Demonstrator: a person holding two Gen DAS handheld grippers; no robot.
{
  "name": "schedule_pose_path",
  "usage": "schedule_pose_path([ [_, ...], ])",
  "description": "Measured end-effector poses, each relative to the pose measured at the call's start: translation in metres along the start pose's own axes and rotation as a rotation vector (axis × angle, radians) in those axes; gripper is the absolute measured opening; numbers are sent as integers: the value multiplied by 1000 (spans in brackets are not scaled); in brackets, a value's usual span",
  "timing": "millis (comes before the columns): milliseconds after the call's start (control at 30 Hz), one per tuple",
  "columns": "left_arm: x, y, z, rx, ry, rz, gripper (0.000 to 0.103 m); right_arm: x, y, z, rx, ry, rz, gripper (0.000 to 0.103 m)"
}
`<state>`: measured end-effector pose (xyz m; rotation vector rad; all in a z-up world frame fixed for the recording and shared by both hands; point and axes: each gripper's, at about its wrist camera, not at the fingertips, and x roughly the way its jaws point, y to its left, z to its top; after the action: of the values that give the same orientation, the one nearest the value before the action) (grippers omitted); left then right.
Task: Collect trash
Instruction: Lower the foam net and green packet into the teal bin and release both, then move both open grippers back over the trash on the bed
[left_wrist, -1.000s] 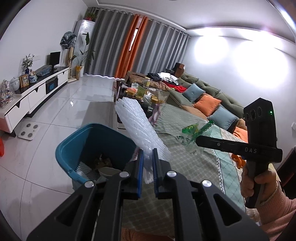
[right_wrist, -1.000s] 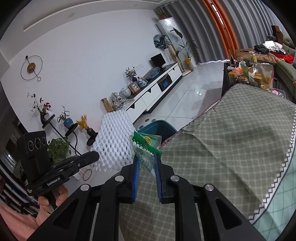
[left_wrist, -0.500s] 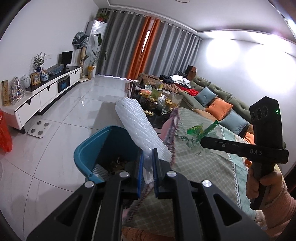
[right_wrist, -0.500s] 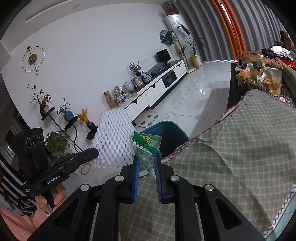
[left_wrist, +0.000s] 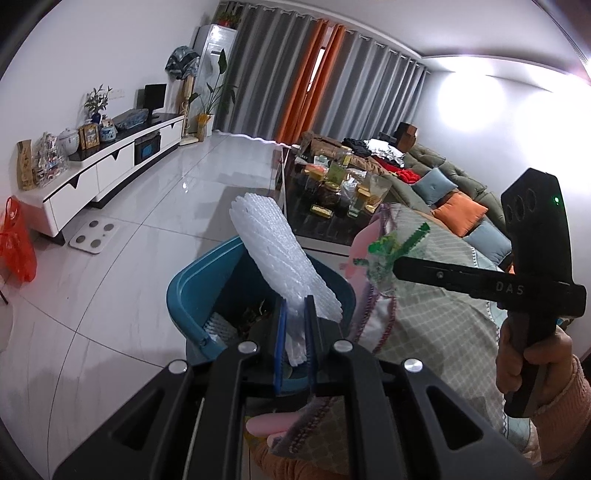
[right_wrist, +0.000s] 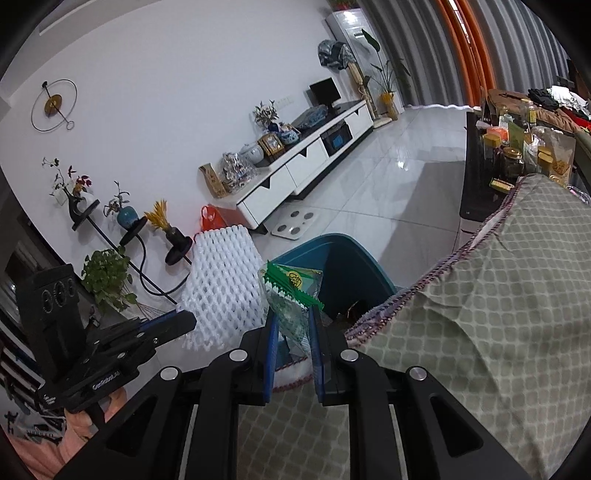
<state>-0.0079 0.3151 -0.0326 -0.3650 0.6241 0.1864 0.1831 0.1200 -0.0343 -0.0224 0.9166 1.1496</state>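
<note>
Your left gripper (left_wrist: 294, 306) is clamped on a white foam net (left_wrist: 275, 254), a soft lattice sleeve that fans up toward 11 o'clock over the blue bin (left_wrist: 207, 280). Your right gripper (right_wrist: 291, 321) pinches a crinkly clear wrapper (right_wrist: 291, 291) with a serrated green edge, just at the bin's near rim. The round-cornered plastic bin stands on glossy tiles at 9 o'clock of the checked cloth (right_wrist: 498, 314).
</note>
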Motion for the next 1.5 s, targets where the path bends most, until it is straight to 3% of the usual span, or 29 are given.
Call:
schedule_pose_path([
  [333,27,12,-4,-18,61,39,11,39,1,9,-3,67,-59,17],
  [600,50,22,-6,-30,108,55,12,60,1,14,15,102,-82,30],
  [767,63,30,-8,-65,131,61,29,61,-1,13,25,101,-96,37],
  [800,64,31,-8,-67,133,69,30,60,-1,12,32,102,-97,44],
  [900,61,34,-8,-85,121,83,32,55,0,11,30,93,-91,48],
  [1000,49,31,-5,-86,81,93,38,43,1,9,28,71,-78,48],
  [1067,38,24,-5,-74,50,98,48,32,2,7,22,47,-71,48],
  [1233,11,-1,0,-20,-33,89,64,-17,6,-4,-6,-46,-59,52],
  [1367,-4,-34,2,32,-85,13,73,-69,6,-25,-41,-128,-77,53],
  [1500,-8,-80,-2,92,-104,-115,77,-117,-11,-49,-5,-200,-122,54],
])
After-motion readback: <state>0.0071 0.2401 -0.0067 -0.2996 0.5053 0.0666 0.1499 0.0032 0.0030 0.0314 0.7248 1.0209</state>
